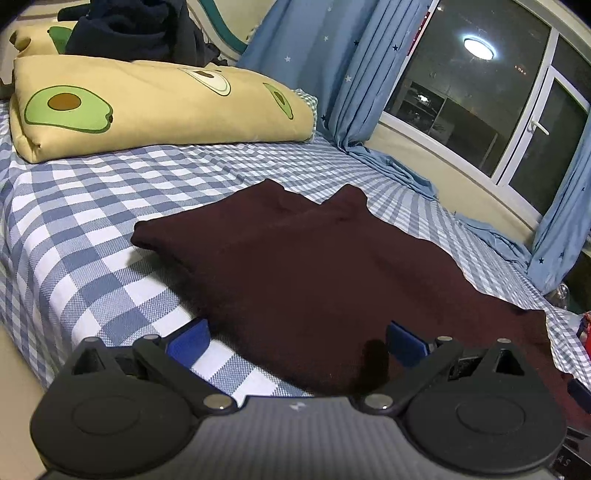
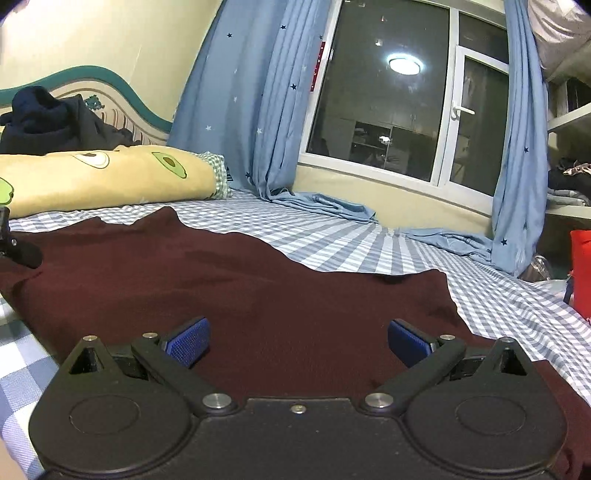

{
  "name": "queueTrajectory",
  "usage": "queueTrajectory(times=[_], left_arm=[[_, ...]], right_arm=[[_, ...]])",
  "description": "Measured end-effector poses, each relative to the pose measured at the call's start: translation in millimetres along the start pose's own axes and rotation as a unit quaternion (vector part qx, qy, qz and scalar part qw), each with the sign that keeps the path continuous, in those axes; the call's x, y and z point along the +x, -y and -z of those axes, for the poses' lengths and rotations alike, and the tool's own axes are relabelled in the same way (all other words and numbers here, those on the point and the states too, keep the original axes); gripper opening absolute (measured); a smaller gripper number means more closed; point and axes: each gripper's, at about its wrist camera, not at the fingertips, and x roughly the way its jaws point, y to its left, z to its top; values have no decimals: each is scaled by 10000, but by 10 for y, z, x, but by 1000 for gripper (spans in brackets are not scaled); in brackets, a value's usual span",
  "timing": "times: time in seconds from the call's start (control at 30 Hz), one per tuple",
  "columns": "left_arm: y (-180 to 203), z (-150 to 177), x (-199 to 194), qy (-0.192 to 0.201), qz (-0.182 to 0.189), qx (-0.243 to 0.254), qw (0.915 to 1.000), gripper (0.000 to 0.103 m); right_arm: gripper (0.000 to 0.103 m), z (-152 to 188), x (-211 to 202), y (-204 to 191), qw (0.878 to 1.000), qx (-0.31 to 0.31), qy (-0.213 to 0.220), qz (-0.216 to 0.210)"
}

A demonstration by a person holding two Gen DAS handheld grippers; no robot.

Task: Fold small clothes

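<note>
A dark maroon garment (image 1: 314,266) lies spread flat on the blue-and-white checked bed sheet (image 1: 92,221). It also shows in the right wrist view (image 2: 221,280). My left gripper (image 1: 297,341) is open and empty, low over the garment's near left edge, with blue pads (image 1: 188,339) wide apart. My right gripper (image 2: 299,341) is open and empty, low over the garment's near right part. The left gripper's black tip (image 2: 18,247) shows at the far left of the right wrist view, at the garment's edge.
A yellow avocado-print folded quilt (image 1: 147,107) lies at the head of the bed with dark clothes (image 1: 136,33) on top. Blue star curtains (image 2: 251,110) and a window (image 2: 388,103) run along the far side. A red object (image 2: 580,273) stands at the right.
</note>
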Motion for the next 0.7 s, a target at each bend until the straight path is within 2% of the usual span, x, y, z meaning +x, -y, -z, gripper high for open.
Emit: queueTrajectory(times=[0.23,0.33,0.43,0.5,0.53,0.6,0.7], left_arm=[[-109,-97,129,279,46,-461,9985,100],[-141,-100,122,455,-122,-690,9965,89],[-213,-127,125,536,-259,-905,9941,69],[-283,-156,120,593,-315,-1080,9919,41],[-313,-176,110,651,-352,-1105,9911,35],[-302,-243,82,803,-226,-847,9929,27],[-176,-318,22,1026,-83,-445,9937,23]], right_arm=[[102,-3,27,45,9998,135,-82,-93],[103,5,19,28,9999,119,-69,-79],[103,5,20,29,9999,121,-75,-83],[103,5,24,25,9998,132,-96,-72],[103,3,31,14,9998,130,-117,-42],[103,2,43,-8,9998,97,-167,38],[103,7,43,-54,9996,7,-201,186]])
